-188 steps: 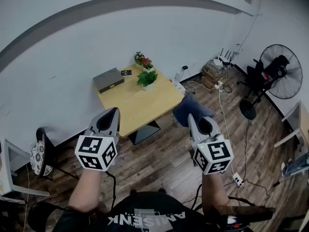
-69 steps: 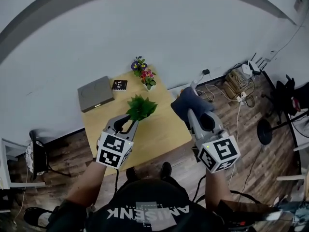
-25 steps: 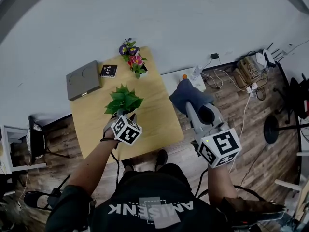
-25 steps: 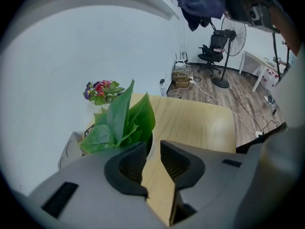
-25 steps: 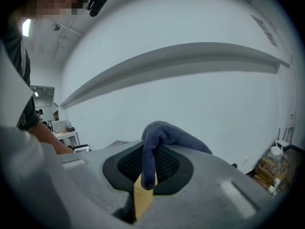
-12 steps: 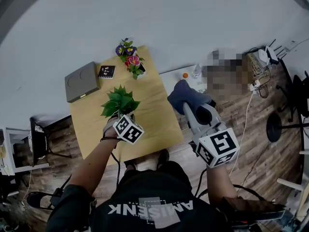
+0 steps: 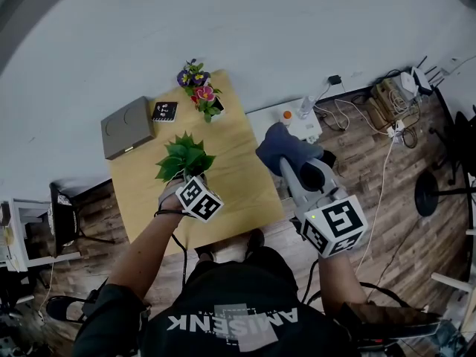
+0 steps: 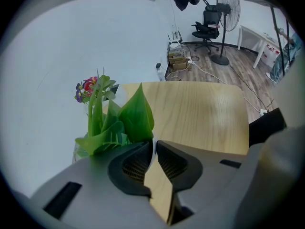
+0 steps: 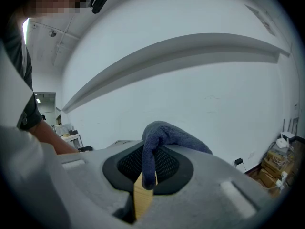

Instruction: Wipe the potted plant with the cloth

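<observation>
Two grippers. Left gripper (image 8: 154, 146): ribbed dark pads; jaws have just been closing and are now nearly together, nipped on a thin pale sliver that looks like the pot rim of the one potted plant (image 8: 119, 125); its broad, smooth green leaves rise just beyond the fingertips. Right gripper (image 9: 150, 152): jaws clamped on the one cloth (image 9: 164, 133), blue and nubbly, draped over the fingertips. One squarish wooden table (image 7: 242, 177) lies under the left fingers; past the plant, one flower pot (image 7: 199, 89); one flat grey box (image 7: 128, 126).
</observation>
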Tool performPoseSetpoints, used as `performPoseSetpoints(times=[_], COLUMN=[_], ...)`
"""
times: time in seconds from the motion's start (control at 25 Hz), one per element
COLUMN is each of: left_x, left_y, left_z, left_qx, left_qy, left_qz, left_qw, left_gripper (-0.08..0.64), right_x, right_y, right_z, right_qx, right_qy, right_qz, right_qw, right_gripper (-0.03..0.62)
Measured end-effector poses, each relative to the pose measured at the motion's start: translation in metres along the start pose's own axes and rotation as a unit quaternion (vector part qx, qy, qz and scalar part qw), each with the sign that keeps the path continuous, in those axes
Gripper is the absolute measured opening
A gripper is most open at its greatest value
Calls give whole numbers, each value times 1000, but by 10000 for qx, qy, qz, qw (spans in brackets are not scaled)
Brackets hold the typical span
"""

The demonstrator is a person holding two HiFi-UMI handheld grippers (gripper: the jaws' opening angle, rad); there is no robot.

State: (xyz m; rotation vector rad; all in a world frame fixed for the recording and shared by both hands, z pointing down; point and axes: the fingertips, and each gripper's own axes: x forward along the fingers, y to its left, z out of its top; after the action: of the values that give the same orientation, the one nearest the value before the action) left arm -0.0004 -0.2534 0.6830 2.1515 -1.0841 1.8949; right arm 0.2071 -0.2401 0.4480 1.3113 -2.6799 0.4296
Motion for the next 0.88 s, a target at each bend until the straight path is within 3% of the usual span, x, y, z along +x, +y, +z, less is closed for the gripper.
performPoseSetpoints(times=[0.36, 0.68, 0.88], left_x=[-2, -37, -84], left_y=[6, 16, 31], left_z=[-2, -1, -1], left_qx=[3, -522, -766], left_qy=[-104, -629, -1227], left_qz=[-119, -735, -1039], left_qw=[9999, 9939, 9840], left_gripper=[40, 35, 34], right_x=[-5, -6, -1], right_y=[3, 16, 38], right_z=[-3, 8, 25], right_qx=[68, 50, -39], right_qy=[6, -79, -176], right_qz=[-112, -279, -327], right_qw=[9999, 9996, 9993], right_gripper=[28, 28, 28])
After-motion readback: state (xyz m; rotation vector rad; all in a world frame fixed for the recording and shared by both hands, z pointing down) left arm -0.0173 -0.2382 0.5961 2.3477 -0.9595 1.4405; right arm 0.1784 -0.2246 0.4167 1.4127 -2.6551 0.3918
